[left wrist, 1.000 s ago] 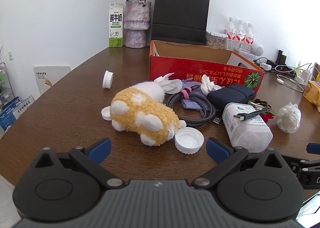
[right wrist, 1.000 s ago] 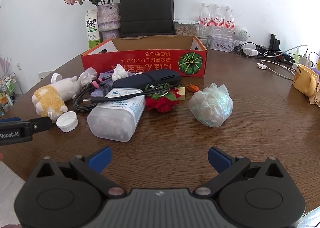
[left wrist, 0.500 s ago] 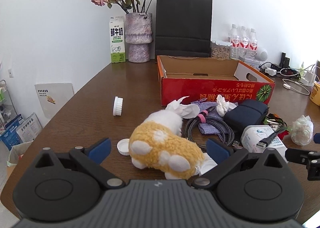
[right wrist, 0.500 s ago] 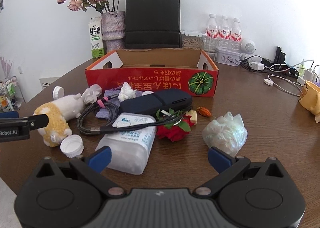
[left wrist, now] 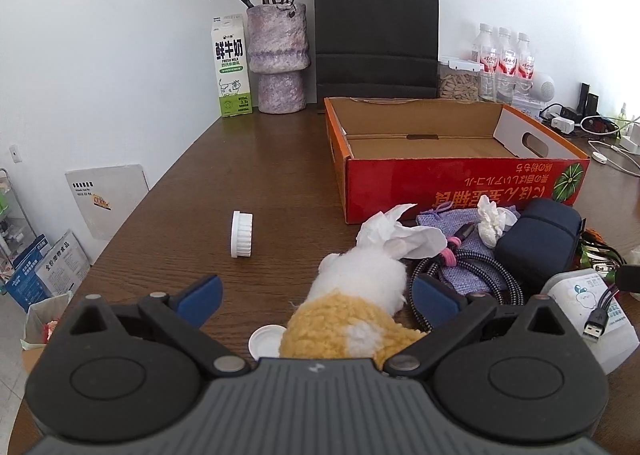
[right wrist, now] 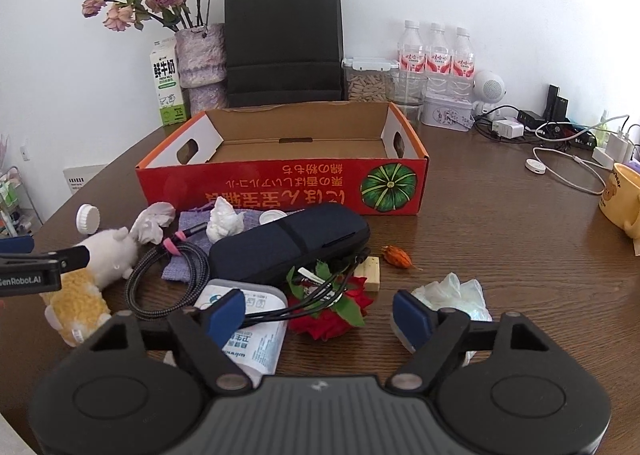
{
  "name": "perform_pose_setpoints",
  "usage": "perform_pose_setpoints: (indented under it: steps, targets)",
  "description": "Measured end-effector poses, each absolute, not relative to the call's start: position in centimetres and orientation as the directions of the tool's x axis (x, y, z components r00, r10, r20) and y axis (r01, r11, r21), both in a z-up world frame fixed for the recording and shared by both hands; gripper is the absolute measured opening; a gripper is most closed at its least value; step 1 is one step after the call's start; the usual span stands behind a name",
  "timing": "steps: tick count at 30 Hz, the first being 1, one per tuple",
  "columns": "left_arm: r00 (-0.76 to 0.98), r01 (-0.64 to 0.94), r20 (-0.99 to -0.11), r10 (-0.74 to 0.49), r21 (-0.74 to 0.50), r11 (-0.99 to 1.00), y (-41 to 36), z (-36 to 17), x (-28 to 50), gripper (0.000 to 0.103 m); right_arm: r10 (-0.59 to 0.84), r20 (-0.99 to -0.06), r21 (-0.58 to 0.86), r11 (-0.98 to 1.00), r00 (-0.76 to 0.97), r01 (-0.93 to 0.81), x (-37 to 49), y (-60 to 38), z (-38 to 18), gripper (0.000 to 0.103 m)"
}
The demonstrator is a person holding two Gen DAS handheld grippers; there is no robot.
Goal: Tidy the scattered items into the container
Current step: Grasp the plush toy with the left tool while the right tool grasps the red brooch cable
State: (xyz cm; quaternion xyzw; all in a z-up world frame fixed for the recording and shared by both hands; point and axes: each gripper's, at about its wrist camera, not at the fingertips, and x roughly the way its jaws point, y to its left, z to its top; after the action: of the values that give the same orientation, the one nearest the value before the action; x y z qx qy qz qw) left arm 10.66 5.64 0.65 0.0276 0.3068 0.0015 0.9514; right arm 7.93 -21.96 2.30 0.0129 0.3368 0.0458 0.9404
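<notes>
Both claws tilt down over the table (left wrist: 248, 159). The left claw (left wrist: 316, 295) stands spread around the plush (left wrist: 360, 307), pads apart from it. The right claw (right wrist: 319, 313) is closing with the red flower (right wrist: 332, 319) between its pads, untouched; the clutter lies just before the empty red box (right wrist: 280, 187).

Far beyond the jaws, the milk carton (left wrist: 232, 67) beside the vase carries large Chinese characters 鲜牛奶 with "FRESH MILK" beneath. The red cardboard box (right wrist: 280, 185) ahead of the jaws shows upside-down Japanese lettering beside a printed green pumpkin; it is hard to read. In the right wrist view, the left gripper (right wrist: 24, 275) reads "GenRobot.AI". Bottle labels and the wipes pack print are too small to read.
</notes>
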Motion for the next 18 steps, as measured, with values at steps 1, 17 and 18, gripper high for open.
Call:
perform_pose_setpoints:
  steps: [1, 17, 18]
  targets:
    - [0.806, 0.017, -0.591, 0.017, 0.052, 0.998, 5.6, 0.4, 11.0, 0.103, 0.090, -0.639, 0.052, 0.996, 0.764, -0.074, 8.3, -21.9, 2.2, 0.068]
    - [0.713, 0.060, -0.698, -0.061, -0.026, 0.998, 5.9, -2.4, 13.9, 0.088, 0.114, -0.673, 0.060, 0.993, 0.730, -0.099, 10.4, -22.1, 1.4, 0.020]
    - [0.710, 0.064, -0.701, -0.068, -0.032, 0.997, 5.9, -2.5, 13.9, 0.085, 0.115, -0.675, 0.057, 0.993, 0.728, -0.105, 10.4, -22.2, 1.5, 0.019]
